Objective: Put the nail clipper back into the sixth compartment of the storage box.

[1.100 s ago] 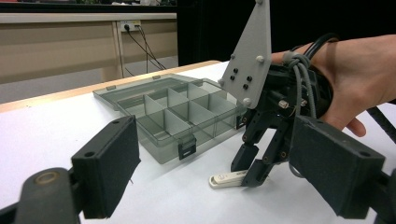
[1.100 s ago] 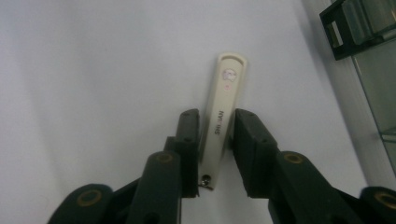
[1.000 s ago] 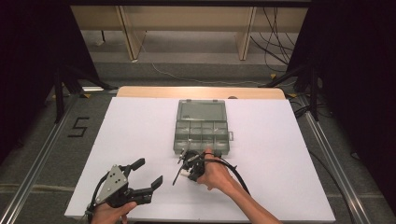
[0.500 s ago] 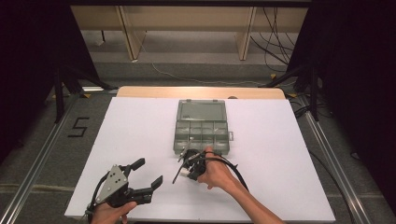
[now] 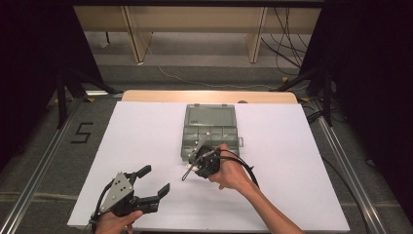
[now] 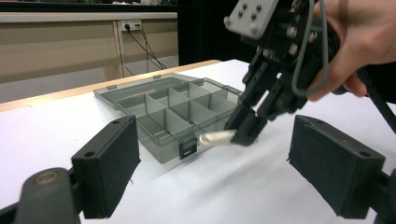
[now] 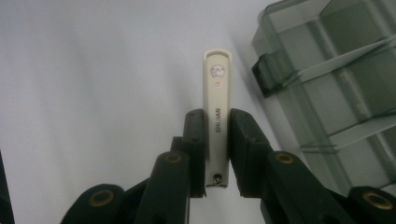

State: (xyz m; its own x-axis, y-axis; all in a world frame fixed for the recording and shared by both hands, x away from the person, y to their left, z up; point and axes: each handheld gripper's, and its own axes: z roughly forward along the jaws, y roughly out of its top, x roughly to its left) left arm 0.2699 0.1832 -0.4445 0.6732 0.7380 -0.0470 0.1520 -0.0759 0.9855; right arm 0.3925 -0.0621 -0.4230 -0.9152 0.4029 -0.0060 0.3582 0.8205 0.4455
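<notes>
Here the cream nail clipper [image 7: 217, 116] sits pinched edgewise between the right tongs [image 7: 217, 140], held just above the white table [image 5: 146, 131] beside the near corner of the clear compartment box [image 5: 209, 131], whose lid lies open. The grip covers only the rear half, so most of the clipper sticks out forward; I judge that a knock against the box wall or its latch [image 6: 187, 150] could twist it loose or skew it between the pads. The left tongs [image 5: 153, 183] rest wide apart and empty near the table's front edge, well clear.
</notes>
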